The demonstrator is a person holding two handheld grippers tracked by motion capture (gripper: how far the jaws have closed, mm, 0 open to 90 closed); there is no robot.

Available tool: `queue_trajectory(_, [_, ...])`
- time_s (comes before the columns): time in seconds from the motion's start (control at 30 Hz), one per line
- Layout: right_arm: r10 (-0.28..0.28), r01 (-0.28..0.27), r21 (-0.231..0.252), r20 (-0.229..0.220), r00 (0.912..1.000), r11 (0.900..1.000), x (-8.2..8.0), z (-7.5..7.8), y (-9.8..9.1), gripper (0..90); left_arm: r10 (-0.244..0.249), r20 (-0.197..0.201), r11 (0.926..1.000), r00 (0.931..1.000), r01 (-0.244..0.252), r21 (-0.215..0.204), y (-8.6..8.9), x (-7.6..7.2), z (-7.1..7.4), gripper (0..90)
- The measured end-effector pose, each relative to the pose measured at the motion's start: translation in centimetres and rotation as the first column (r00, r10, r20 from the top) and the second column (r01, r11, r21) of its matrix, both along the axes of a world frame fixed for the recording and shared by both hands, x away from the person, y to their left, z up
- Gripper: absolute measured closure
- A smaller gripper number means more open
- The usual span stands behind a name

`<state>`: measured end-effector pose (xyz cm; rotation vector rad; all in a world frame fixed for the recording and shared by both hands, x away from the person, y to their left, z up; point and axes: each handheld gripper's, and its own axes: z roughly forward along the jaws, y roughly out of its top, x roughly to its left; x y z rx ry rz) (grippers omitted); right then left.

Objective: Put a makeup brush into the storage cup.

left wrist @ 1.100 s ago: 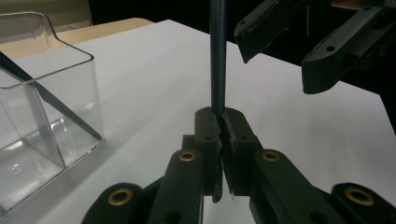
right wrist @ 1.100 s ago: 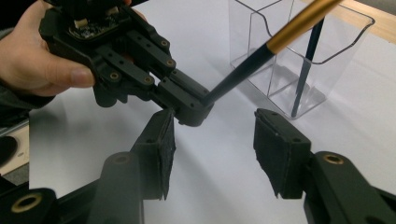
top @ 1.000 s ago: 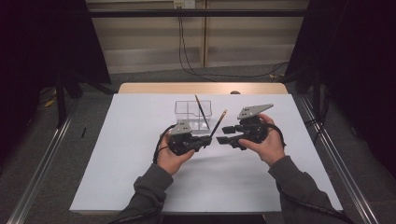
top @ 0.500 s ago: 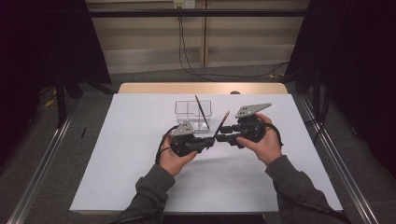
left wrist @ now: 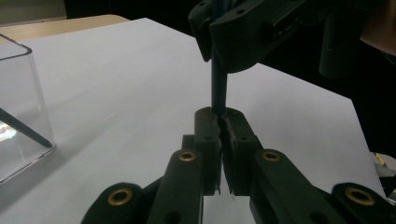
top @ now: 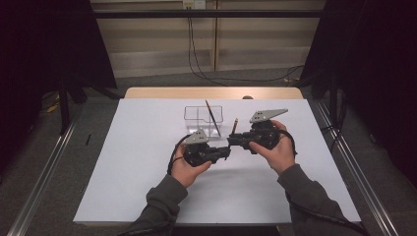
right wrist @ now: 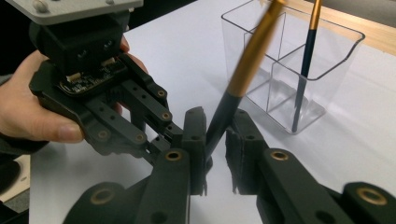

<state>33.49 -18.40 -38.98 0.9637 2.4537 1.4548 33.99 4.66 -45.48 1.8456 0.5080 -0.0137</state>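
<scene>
1. A white sheet (top: pixel 147 162) covered the pale wooden table (top: pixel 211 92), which stood on grey floor between dark curtains, with black cables trailing down the back wall.
2. The left gripper (left wrist: pixel 220 122) had its jaws clamped together on the lower tip of a dark blue pencil-like brush with a gold upper handle (right wrist: pixel 238 88).
3. The right gripper (right wrist: pixel 215 133) sat around the same brush, its jaws slightly parted.
4. A clear plastic divided holder (top: pixel 194 114), just behind the grippers, held a second brush (top: pixel 212 114) leaning inside.
</scene>
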Motion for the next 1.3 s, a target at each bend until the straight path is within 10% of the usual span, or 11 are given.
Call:
queue_trajectory(0.5, [-0.002, 0.002, 0.032, 0.006, 1.0000, 0.9995, 0.06, -0.13, 0.38, 83.9, 0.007, -0.080, 0.9955, 0.9968, -0.015, -0.094, -0.60, -0.03, -0.52, 84.6])
queue_trajectory(1.3, [-0.026, 0.025, 0.062, 0.008, 0.9996, 0.9978, -0.19, -0.15, -0.22, 84.1, -0.012, -0.078, 0.9892, 0.9969, 0.000, -0.146, -0.42, 0.19, -0.11, 69.6])
